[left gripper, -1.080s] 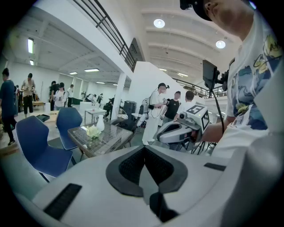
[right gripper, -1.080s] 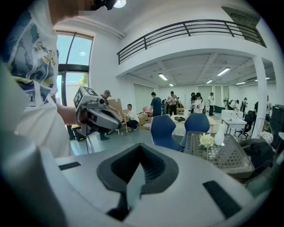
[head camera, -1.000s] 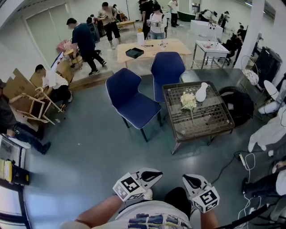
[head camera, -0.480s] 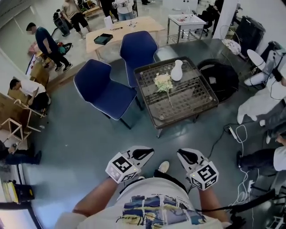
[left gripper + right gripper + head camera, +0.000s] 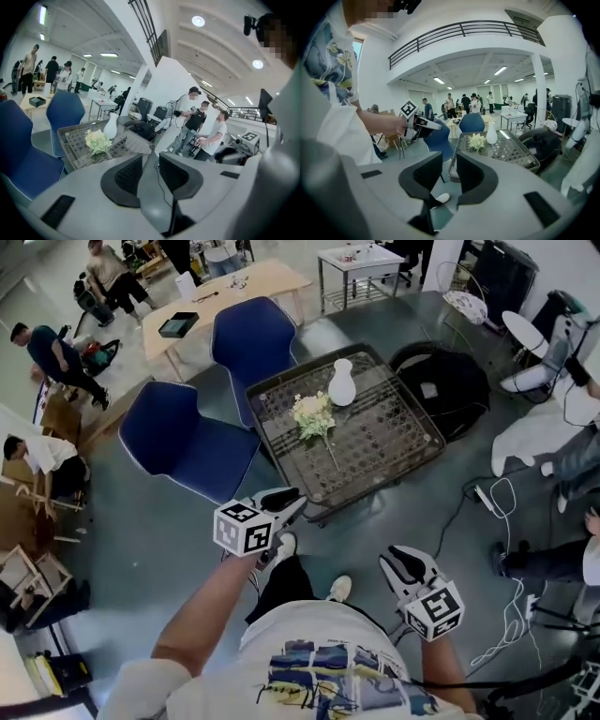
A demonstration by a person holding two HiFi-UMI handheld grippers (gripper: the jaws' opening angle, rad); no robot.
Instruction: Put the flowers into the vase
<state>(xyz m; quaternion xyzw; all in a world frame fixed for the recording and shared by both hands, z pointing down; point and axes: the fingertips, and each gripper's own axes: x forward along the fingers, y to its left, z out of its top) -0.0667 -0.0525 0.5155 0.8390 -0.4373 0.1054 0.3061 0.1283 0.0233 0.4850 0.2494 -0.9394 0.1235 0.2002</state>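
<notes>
- Grey flooring ran across a large open hall, with people busy at desks and benches far behind. A low mesh-topped table (image 5: 398,442) stood ahead of the person, with two blue chairs (image 5: 178,442) by its left side.
- The flowers (image 5: 312,414) lay flat on the table top, blooms towards the far side and the stem trailing back towards the person.
- The vase (image 5: 342,385) stood upright just beyond the blooms, near the table's far edge. No stem showed in its neck, so it looked empty.
- The left gripper (image 5: 292,502) was held out towards the table's near corner. Its jaws were opening, with a narrow gap between the pads and nothing in it.
- The right gripper (image 5: 401,563) hung lower and closer to the body, well apart from the table. Its jaws stood apart, with only floor and the distant table visible through the gap.
- As a judgement, none of the task was done yet, since the flowers were untouched and neither gripper had reached them.
- Everything appeared to be left: closing in on the table, gripping the stem, lifting the bunch and guiding the stem end down into the narrow neck, perhaps with the other gripper steadying the vase.
</notes>
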